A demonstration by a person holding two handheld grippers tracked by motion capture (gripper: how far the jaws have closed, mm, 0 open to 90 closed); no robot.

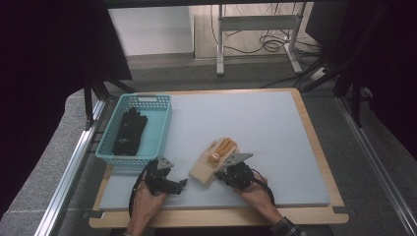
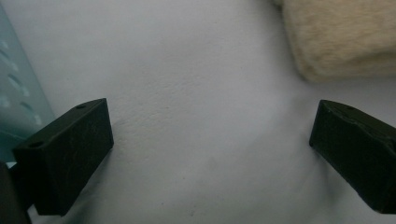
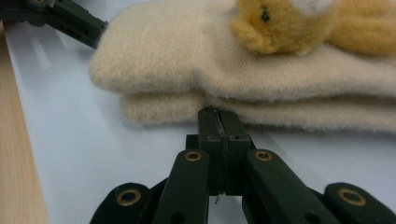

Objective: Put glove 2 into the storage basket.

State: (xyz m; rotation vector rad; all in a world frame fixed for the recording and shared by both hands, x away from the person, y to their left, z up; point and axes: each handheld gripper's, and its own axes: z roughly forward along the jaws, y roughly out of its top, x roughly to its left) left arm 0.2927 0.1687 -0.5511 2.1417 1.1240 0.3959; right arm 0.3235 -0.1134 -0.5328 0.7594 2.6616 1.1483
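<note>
Cream fleece mitten (image 1: pixel 209 164) with orange fingertips

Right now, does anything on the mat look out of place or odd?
Mildly. The right gripper has its jaws shut with nothing between them, tips at the edge of the cream glove rather than around it. That glove lies on the mat, while the black glove is in the teal basket. Nothing looks spilled or damaged.

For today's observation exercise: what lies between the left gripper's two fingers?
Only bare pale mat, as the left gripper view shows. The fingers stand wide apart; the cream mitten lies beyond them, untouched.
</note>
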